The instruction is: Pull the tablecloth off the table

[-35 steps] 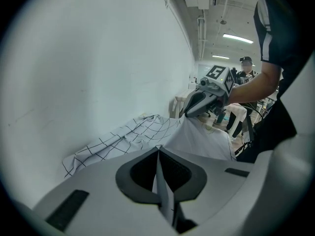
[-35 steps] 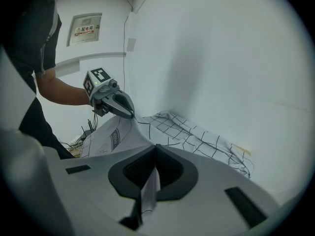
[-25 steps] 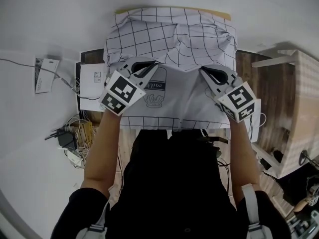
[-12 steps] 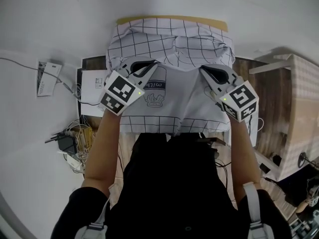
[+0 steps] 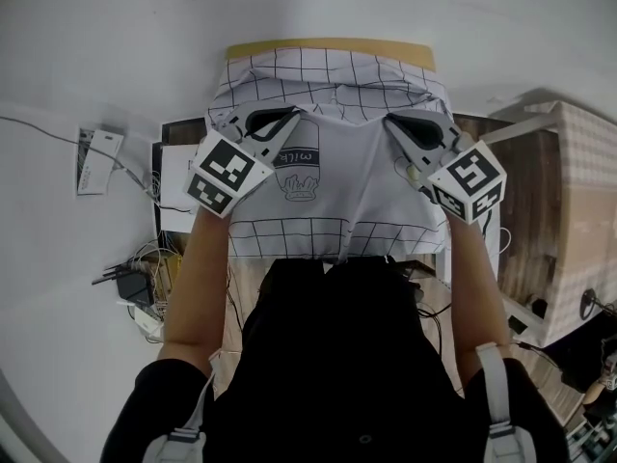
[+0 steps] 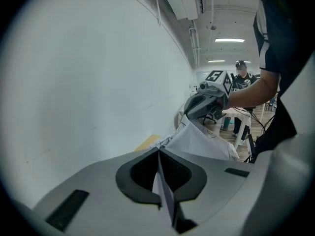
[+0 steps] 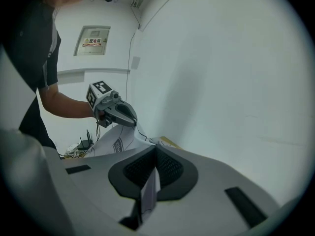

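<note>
The white tablecloth (image 5: pixel 333 186) with a black grid and a "milk" drawing hangs lifted between both grippers and still drapes over the wooden table (image 5: pixel 328 48), of which only a far strip shows. My left gripper (image 5: pixel 292 116) is shut on the cloth's left part, and a fold of the tablecloth (image 6: pixel 166 195) shows pinched between its jaws. My right gripper (image 5: pixel 390 120) is shut on the right part, with another fold of the tablecloth (image 7: pixel 149 191) between its jaws. Each gripper view shows the other: the right gripper (image 6: pixel 189 116) and the left gripper (image 7: pixel 132 123).
A white wall rises just behind the table. Cables and a router (image 5: pixel 130 273) lie on the floor at the left, beside a white box (image 5: pixel 178 177). Wooden furniture (image 5: pixel 569 210) stands at the right. My own body fills the lower head view.
Both grippers have risen with the cloth held in them. The cloth has drawn back from the far edge, baring a little more of the wooden tabletop.
</note>
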`<state>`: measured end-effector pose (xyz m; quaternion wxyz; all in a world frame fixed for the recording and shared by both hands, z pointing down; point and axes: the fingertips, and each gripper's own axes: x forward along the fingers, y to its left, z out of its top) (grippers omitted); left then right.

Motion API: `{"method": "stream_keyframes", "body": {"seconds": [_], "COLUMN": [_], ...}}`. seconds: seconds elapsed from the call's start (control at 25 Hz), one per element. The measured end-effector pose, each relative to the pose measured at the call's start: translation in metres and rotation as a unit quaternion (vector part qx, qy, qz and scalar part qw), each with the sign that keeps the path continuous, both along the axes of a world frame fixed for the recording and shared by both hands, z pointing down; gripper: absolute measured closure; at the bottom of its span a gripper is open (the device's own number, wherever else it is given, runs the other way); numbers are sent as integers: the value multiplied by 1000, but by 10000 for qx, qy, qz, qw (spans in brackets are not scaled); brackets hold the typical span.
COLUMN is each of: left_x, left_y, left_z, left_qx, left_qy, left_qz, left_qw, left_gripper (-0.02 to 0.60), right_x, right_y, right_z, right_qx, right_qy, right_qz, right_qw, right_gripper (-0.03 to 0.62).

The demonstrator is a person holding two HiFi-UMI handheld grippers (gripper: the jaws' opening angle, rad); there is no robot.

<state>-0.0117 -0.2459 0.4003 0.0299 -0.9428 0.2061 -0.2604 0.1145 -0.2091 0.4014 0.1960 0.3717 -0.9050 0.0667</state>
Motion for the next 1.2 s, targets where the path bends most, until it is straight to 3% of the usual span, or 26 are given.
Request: {"method": "stream_keyframes", "body": {"seconds": [0.4,0.64,1.2], "left_x": [5,12,14], "left_y": [12,-2,-24], "left_z": [-46,-65,-112], "left_qx": [402,493,585], "left_qy": [194,166,474], "left_qz": [95,250,196], "left_qw": [9990,9983,9970], "left_gripper": [566,566,566], "right_x": [3,8,8], "right_y": [10,-3,-24], "right_z": [-43,-60,-106], "right_qx": [421,476,715], "right_qy": [-99,-146,-350], "right_qz": [134,160,122], "right_qw": [9990,9986,9968], "right_gripper": [576,576,576]}}
